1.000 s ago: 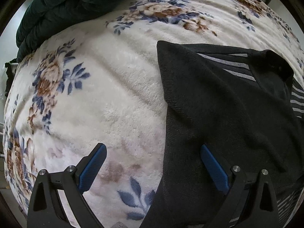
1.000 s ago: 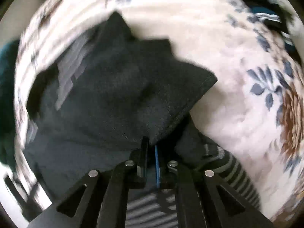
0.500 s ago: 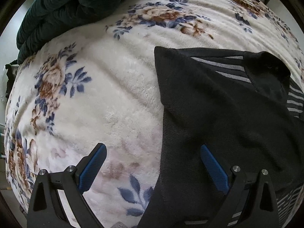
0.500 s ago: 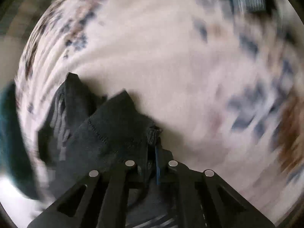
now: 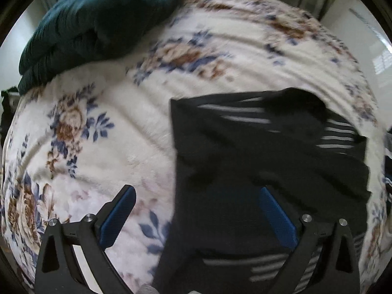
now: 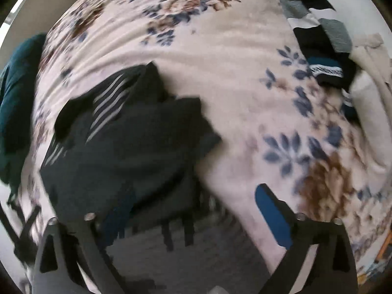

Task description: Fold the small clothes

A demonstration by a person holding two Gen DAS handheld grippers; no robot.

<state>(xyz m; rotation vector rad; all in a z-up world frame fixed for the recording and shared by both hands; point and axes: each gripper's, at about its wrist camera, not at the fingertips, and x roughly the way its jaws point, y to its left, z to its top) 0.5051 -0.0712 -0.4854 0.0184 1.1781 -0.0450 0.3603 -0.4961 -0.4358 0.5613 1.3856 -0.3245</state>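
Note:
A dark garment with grey stripes (image 5: 257,161) lies partly folded on the floral blanket (image 5: 127,132). My left gripper (image 5: 196,210) is open and empty, hovering over the garment's left edge, one finger above the blanket and one above the cloth. In the right wrist view the same garment (image 6: 127,147) lies at the left and centre with a folded flap on top. My right gripper (image 6: 196,213) is open and empty above the garment's near right edge.
A dark teal quilt (image 5: 98,24) is bunched at the far left of the bed. A pile of other clothes (image 6: 325,39), striped and cream, lies at the far right. The floral blanket (image 6: 245,61) covers the whole bed.
My right gripper was shut on a corner of the garment, carried it over and has let go; it is now open. The left gripper stayed open and drew back a little.

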